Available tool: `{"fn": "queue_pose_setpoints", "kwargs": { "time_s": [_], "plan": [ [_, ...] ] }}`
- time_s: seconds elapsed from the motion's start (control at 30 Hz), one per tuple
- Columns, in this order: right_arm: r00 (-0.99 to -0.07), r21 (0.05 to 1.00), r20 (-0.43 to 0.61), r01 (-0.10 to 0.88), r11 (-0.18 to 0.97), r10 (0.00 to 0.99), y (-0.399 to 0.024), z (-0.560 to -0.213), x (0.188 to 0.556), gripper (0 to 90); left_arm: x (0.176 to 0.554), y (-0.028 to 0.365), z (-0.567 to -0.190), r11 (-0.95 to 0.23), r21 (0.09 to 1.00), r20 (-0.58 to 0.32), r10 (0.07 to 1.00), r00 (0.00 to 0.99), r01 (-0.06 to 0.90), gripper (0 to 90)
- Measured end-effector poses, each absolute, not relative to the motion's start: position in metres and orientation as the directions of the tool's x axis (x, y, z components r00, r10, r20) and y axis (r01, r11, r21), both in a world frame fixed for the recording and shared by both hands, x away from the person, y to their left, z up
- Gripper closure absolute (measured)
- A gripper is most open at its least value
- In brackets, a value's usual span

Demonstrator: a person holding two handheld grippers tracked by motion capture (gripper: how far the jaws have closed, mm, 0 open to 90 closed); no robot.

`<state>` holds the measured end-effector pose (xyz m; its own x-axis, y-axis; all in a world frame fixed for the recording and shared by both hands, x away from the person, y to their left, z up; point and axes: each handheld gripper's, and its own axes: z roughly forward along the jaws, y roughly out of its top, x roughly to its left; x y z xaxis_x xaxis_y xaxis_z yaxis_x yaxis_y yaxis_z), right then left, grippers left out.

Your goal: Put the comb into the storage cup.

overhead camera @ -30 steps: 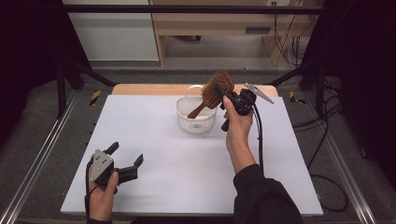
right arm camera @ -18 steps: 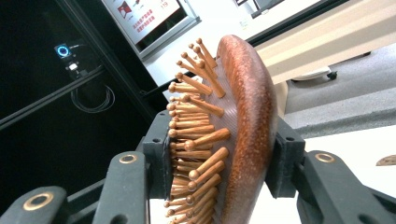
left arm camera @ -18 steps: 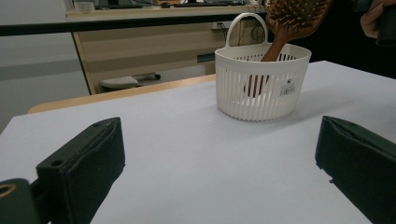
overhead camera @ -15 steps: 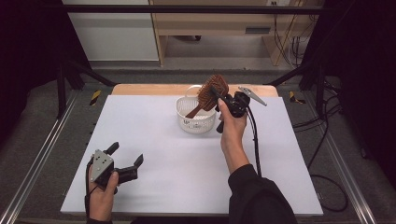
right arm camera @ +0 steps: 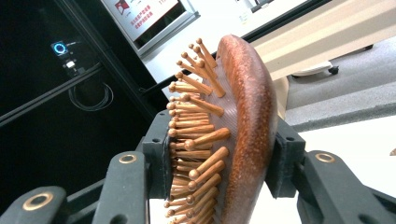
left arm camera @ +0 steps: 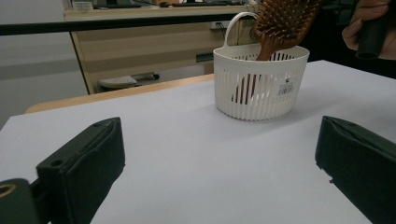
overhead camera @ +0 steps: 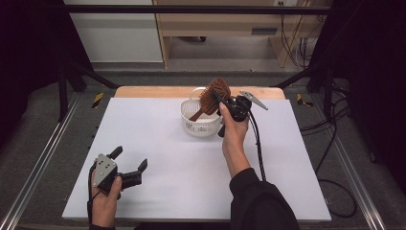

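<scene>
The right gripper [overhead camera: 221, 101] clamps the wooden paddle hairbrush [overhead camera: 214, 96] by its head, handle dipping into the white slatted basket [overhead camera: 201, 125]. The hairbrush looks stiff and light; the bristle pins could slip, so the handle seems the safer hold. The left gripper [overhead camera: 128, 166] rests apart, empty.

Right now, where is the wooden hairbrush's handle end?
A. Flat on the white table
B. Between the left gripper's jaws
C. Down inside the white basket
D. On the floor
C: the right gripper clamps the hairbrush by its head, and the handle dips into the white basket.
</scene>
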<state>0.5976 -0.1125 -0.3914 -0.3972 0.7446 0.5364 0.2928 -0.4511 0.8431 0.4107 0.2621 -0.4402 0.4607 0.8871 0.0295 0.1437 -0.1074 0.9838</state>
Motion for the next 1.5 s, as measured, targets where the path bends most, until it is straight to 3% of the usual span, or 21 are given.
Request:
{"fn": "queue_pose_setpoints", "kwargs": {
  "time_s": [1.5],
  "plan": [
    [-0.386,0.836,0.547,0.308,-0.455,0.743,-0.1076,-0.402,0.5994,51.7,0.4109,0.262,-0.4402,-0.109,0.984,0.031,0.885,0.465,0.143,1.4]
  ]
}}
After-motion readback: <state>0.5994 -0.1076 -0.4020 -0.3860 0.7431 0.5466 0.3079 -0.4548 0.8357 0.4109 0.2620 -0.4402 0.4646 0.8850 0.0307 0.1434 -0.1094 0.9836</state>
